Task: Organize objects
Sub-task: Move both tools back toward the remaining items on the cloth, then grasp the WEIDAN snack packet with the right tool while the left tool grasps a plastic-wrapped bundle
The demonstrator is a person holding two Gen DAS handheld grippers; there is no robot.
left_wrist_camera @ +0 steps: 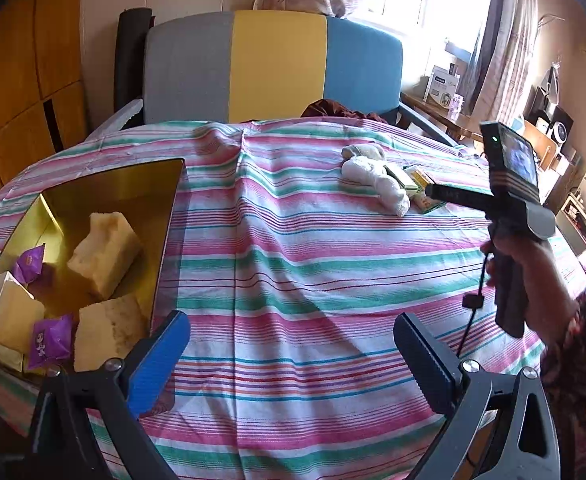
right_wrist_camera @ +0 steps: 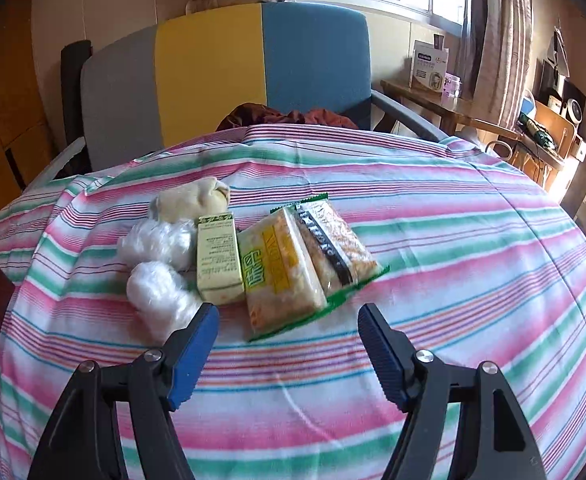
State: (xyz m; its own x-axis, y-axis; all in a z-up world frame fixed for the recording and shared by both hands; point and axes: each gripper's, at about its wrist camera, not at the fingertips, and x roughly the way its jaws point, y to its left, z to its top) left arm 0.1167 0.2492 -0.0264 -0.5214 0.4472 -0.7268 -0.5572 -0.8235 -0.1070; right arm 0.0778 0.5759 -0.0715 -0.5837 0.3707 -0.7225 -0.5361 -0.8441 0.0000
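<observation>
Striped tablecloth [right_wrist_camera: 433, 216] | snack packets [right_wrist_camera: 293, 264] on it, just ahead of right gripper [right_wrist_camera: 289, 344], wide | left gripper [left_wrist_camera: 289, 352] wide, beside gold box [left_wrist_camera: 141, 184]

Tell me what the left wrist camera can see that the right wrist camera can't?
Only the left wrist view shows inside the gold box: yellow sponge pieces and purple packets. It also shows the right hand-held gripper from the side.

Only the right wrist view shows the snack packs and small carton clearly.

Both show the striped cloth, the white wrapped bundles and the chair.
</observation>
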